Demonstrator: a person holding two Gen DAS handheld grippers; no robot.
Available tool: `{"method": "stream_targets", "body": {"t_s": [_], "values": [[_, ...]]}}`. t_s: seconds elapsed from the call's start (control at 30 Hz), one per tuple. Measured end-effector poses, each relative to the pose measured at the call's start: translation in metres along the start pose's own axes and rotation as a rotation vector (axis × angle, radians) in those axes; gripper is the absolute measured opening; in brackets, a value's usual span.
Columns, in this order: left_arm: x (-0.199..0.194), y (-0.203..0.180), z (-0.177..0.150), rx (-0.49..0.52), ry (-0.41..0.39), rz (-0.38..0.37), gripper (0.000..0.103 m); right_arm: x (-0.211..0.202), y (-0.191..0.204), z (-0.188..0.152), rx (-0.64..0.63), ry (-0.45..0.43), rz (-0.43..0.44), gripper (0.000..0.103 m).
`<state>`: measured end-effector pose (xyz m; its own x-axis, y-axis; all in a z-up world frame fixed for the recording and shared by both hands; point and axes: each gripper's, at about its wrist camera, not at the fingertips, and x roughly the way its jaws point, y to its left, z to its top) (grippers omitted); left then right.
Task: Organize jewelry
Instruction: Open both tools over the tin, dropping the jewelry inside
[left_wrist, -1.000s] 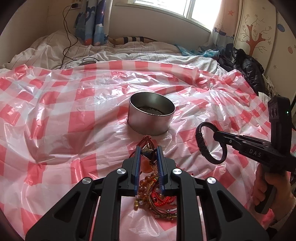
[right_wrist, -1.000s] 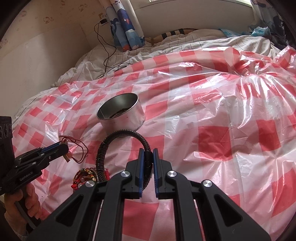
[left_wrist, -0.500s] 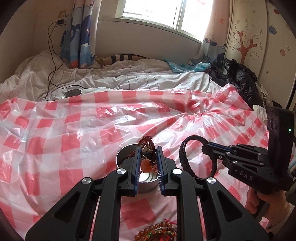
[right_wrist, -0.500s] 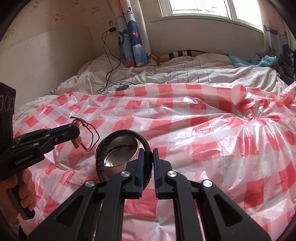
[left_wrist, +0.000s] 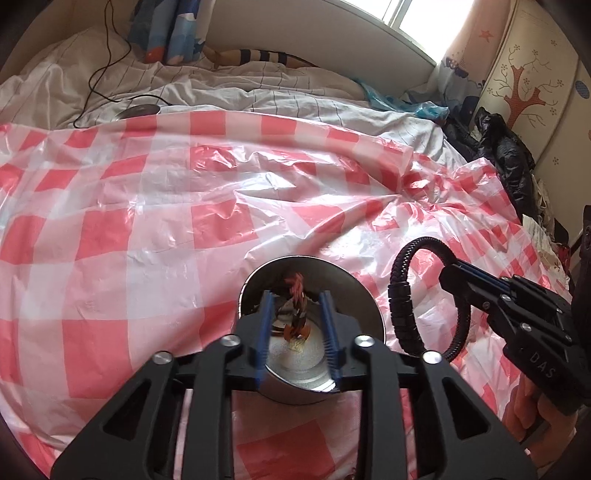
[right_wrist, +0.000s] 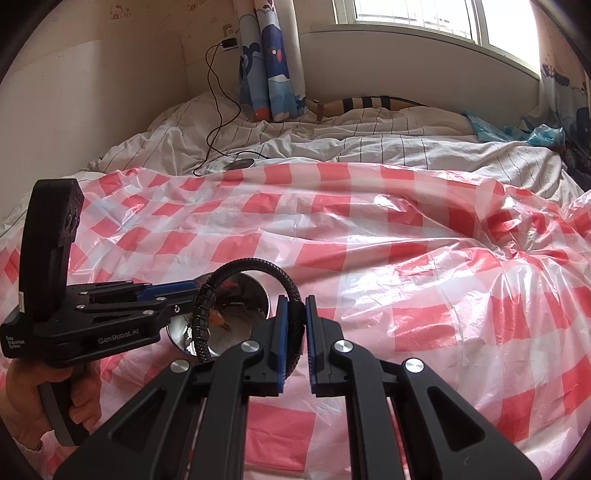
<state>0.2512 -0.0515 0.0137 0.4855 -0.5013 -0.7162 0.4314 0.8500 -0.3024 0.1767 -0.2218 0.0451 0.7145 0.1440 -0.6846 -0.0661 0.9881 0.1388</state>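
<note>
A round silver tin (left_wrist: 364, 306) stands on the red-checked plastic sheet. My left gripper (left_wrist: 295, 299) is open right above the tin's mouth. A red cord necklace (left_wrist: 296, 301) with an amber pendant is between the fingers, dropping into the tin, blurred. My right gripper (right_wrist: 295, 306) is shut on a black braided bracelet (right_wrist: 258, 267), held up just right of the tin (right_wrist: 258, 295). In the left wrist view the bracelet (left_wrist: 400, 295) hangs from the right gripper (left_wrist: 448, 275) beside the tin.
The red-checked plastic sheet (left_wrist: 147, 229) covers the bed. Rumpled white bedding (left_wrist: 221, 88) and a black cable with a round charger (left_wrist: 138, 109) lie behind it. A dark jacket (left_wrist: 509, 155) lies at the right edge.
My left gripper lifted the red cord necklace from the jewelry pile, carried it over the tin and opened; the necklace is falling in. My right gripper moved the black bracelet up beside the tin.
</note>
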Motion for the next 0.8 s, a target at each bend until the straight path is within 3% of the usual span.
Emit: {"method": "stream_targets", "body": {"t_s": [0.1,0.23,0.53,0.67,0.8], "values": [[-0.017,0.005,0.002,-0.006,-0.032,-0.014,0.054,0.007,0.009,0.005,-0.022,0.0,-0.001,0.01],[-0.044,0.011,0.007,-0.009,-0.076,0.009,0.062,0.016,0.021,0.012,-0.041,0.004,0.002,0.01],[-0.092,0.02,-0.024,-0.004,-0.111,0.161,0.084,0.054,0.043,0.003,-0.084,0.115,0.022,0.014],[-0.097,0.017,-0.057,0.007,-0.067,0.199,0.086,0.02,0.03,-0.011,-0.041,0.038,0.013,0.027],[-0.1,0.013,-0.1,0.027,0.006,0.192,0.086,-0.032,0.011,-0.043,0.008,0.036,0.038,0.028]]}}
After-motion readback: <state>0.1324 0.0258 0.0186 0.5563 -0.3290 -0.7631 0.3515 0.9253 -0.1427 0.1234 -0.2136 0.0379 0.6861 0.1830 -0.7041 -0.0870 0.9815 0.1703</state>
